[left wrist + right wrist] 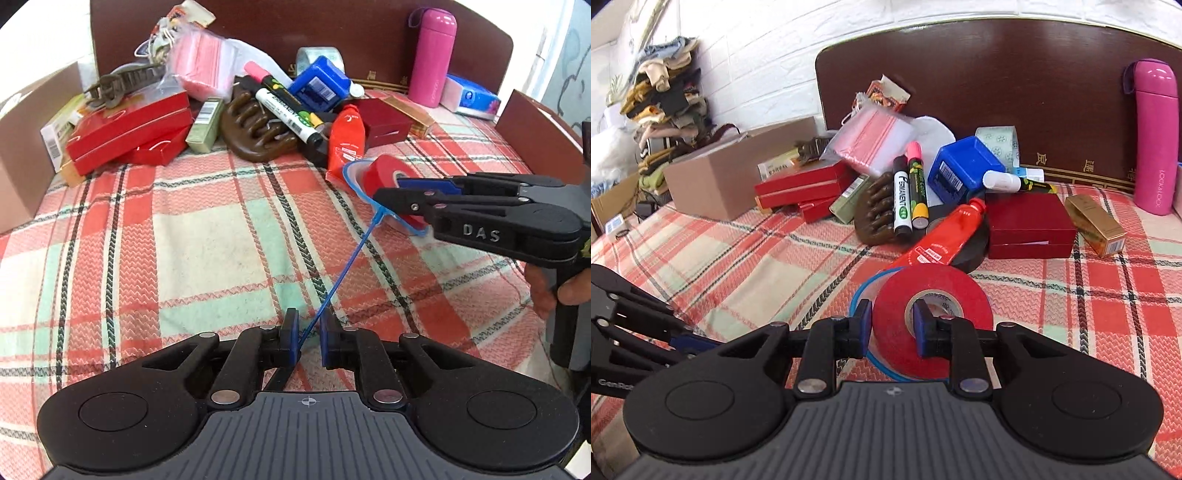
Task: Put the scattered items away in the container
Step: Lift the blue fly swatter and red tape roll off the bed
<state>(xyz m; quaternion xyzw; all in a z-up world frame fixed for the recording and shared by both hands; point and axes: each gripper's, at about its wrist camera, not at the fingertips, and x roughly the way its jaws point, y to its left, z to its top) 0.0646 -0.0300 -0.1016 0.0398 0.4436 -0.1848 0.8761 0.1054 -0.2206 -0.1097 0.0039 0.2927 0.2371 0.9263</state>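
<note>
My right gripper is shut on a red tape roll, one finger inside its core and one outside. The roll is held just above the plaid cloth, with a blue cable tie looped around it. The tie's tail runs down between the pads of my left gripper, which stand slightly apart around it. A cardboard box stands at the far left. The right gripper also shows in the left wrist view.
A pile of items lies at the back: red boxes, a brown comb, markers, a red tube, a blue box, pink bags. A pink bottle stands by the dark headboard.
</note>
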